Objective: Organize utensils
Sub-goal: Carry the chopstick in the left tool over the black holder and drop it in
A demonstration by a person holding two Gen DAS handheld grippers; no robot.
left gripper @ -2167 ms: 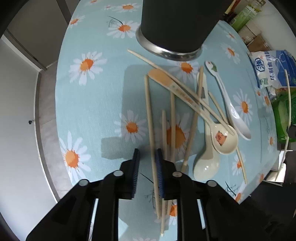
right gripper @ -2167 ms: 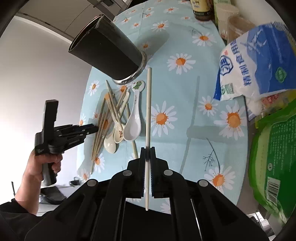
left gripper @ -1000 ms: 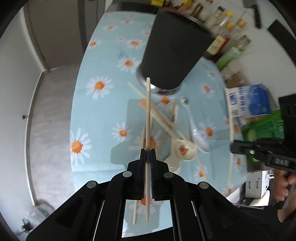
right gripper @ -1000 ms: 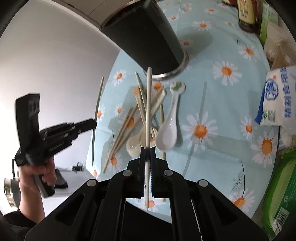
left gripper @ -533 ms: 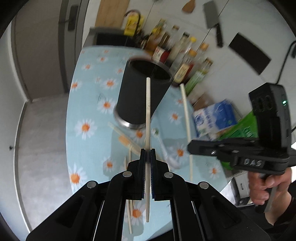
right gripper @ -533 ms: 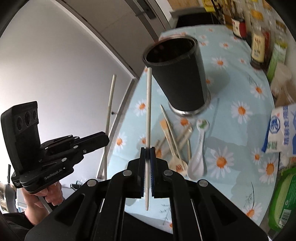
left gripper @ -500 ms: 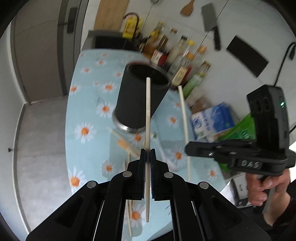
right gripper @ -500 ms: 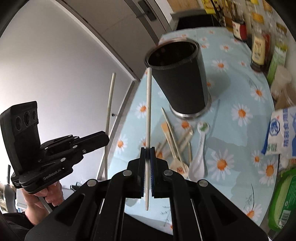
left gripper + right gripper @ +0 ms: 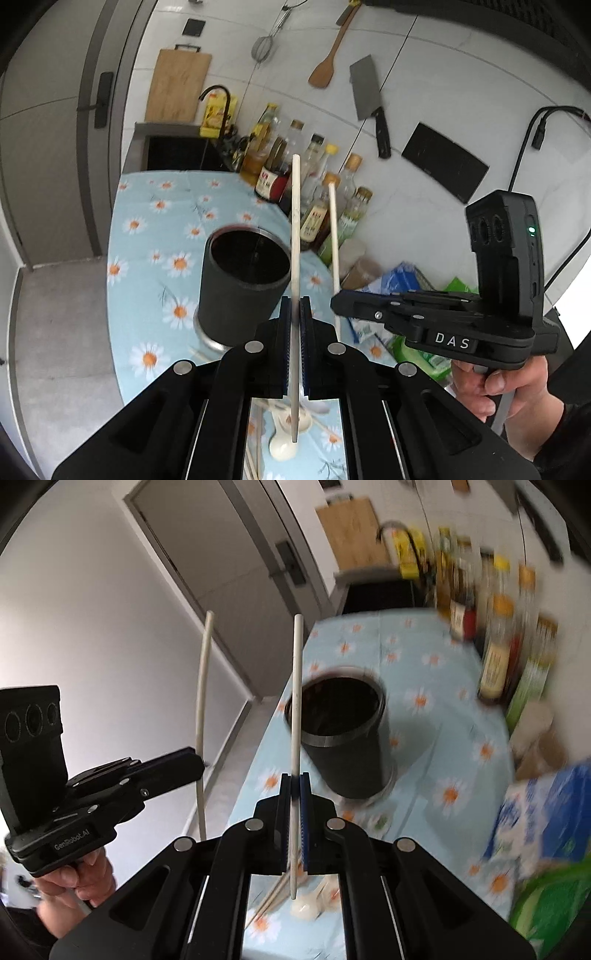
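My left gripper (image 9: 294, 310) is shut on a pale chopstick (image 9: 295, 229) that stands up along its fingers. To its left stands the black utensil cup (image 9: 242, 288), mouth open upward. The right gripper (image 9: 338, 306) shows at the right of the left wrist view, shut on a second chopstick (image 9: 333, 229). In the right wrist view my right gripper (image 9: 294, 788) clamps that chopstick (image 9: 295, 694) in front of the cup (image 9: 343, 738); the left gripper (image 9: 195, 760) holds its chopstick (image 9: 202, 686) at the left. Spoons (image 9: 284, 439) and loose chopsticks (image 9: 275, 897) lie on the daisy cloth below.
Sauce bottles (image 9: 295, 177) line the back of the table (image 9: 147, 229). Food bags (image 9: 546, 819) lie at the right. A sink (image 9: 177, 151), a cutting board and hung tools sit at the wall. A door (image 9: 229, 590) is at the left.
Both grippers have risen and tilted up with their chopsticks, so the cup's open mouth and the wall now show. The spoons and loose chopsticks have dropped to the bottom of both views.
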